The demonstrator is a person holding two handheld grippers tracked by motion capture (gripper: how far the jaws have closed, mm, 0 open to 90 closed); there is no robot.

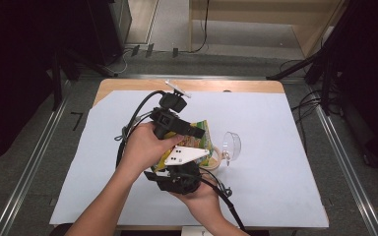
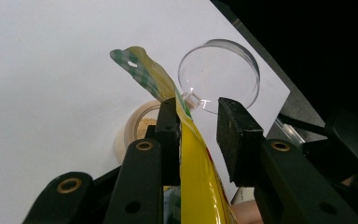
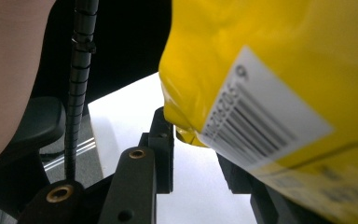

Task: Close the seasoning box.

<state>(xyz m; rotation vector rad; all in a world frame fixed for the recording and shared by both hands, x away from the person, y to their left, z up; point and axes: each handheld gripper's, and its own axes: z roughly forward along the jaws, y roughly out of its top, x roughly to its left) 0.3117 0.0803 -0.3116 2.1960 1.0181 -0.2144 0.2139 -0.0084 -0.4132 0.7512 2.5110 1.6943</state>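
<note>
**Yellow packet held between two claws above the jar**

The yellow packet (image 2: 191, 163) hangs over the tabletop (image 1: 275, 162), its green-checked top edge up. It lies against one jaw of the left claw (image 2: 196, 122), clear of the other, so that claw stands apart. The right claw (image 3: 196, 154) sits at its barcoded corner; its grip cannot be told. Beneath stands a small open jar (image 2: 137, 128) with its clear lid (image 2: 221, 72) raised.
</note>
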